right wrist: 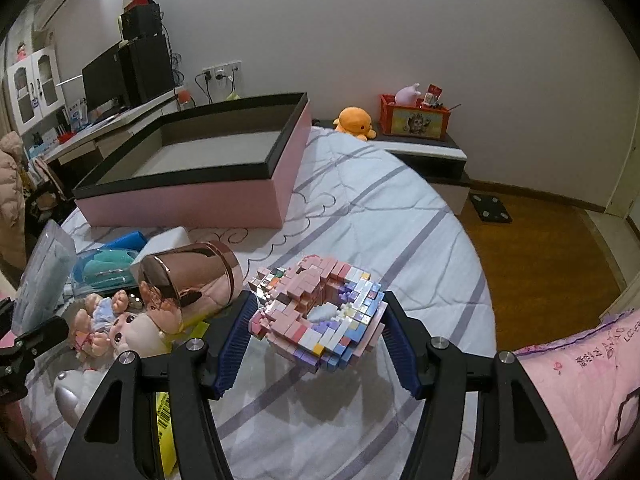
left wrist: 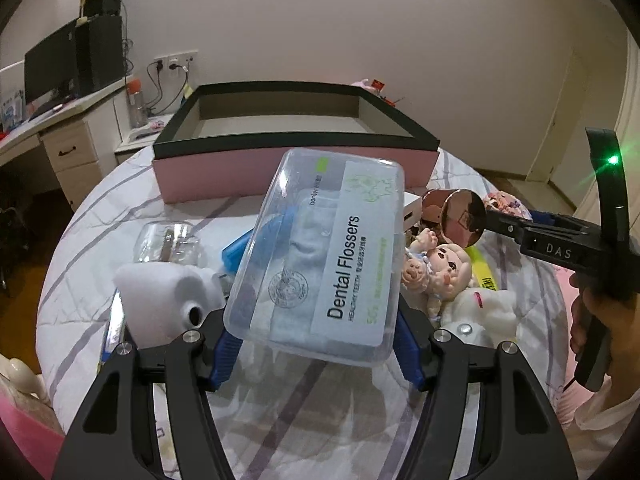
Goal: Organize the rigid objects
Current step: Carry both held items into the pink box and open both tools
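A clear plastic box labelled Dental Flossers (left wrist: 320,256) hangs tilted above the bed, with my left gripper (left wrist: 316,320) shut on its near end. My right gripper (right wrist: 318,306) is shut on a pink, white and purple toy-brick model (right wrist: 320,280), held just above the striped quilt with its shadow underneath. A large open pink box with a black rim (left wrist: 296,168) (right wrist: 180,204) stands on the bed beyond both. In the left wrist view the right gripper's body (left wrist: 560,248) comes in from the right, held by a hand.
On the quilt lie a rose-gold cup (right wrist: 192,276) on its side, a doll (right wrist: 120,328), a white block (left wrist: 160,300), a glass jar (left wrist: 168,240), a blue case (left wrist: 236,252) and a yellow item (left wrist: 482,270). A desk (right wrist: 120,116) stands left; wooden floor (right wrist: 540,248) lies right.
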The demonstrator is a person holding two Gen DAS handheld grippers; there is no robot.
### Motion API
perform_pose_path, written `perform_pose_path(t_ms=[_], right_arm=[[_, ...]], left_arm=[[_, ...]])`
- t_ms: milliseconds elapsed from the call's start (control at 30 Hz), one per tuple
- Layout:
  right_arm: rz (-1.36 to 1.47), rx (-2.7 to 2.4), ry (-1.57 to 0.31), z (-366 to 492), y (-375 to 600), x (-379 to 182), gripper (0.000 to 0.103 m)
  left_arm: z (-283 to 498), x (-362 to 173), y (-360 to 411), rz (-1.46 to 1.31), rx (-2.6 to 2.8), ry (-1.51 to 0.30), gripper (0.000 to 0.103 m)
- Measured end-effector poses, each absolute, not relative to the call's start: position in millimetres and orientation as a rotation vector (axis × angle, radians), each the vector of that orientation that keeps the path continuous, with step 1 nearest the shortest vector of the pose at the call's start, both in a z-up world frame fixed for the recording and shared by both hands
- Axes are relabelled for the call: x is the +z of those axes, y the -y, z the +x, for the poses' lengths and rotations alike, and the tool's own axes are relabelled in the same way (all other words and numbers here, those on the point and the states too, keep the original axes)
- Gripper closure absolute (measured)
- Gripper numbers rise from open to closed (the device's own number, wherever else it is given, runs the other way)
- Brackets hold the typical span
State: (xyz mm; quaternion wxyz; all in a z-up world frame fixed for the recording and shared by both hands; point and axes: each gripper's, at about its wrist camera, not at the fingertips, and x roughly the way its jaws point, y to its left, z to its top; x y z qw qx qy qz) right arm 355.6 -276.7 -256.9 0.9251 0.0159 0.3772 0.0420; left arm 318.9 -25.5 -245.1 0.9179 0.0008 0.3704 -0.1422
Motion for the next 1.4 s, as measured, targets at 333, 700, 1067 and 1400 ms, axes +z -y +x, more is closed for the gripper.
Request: perform_pose_path(t_ms=[333,700,1067,1400], right_arm=[[0.043,0.092,-0.804,364,280,-268,0.04],[0.02,0.101,-0.706,355,274,-228,0.04],[-0.062,0.222,-0.639,415,213,-169,0.04],[-0.088,0.251,-0.811,518,164,-209,0.04]], left_arm=[[331,-247,33,0.044,-0.269,-0.757,0.04],[329,-219,21,0.018,-0.274,-0.697,0.04],[401,-151,24,0.058,-0.293,-0.618,0.04],[515,-199,3,0.01,-0.23,-0.818,0.04]])
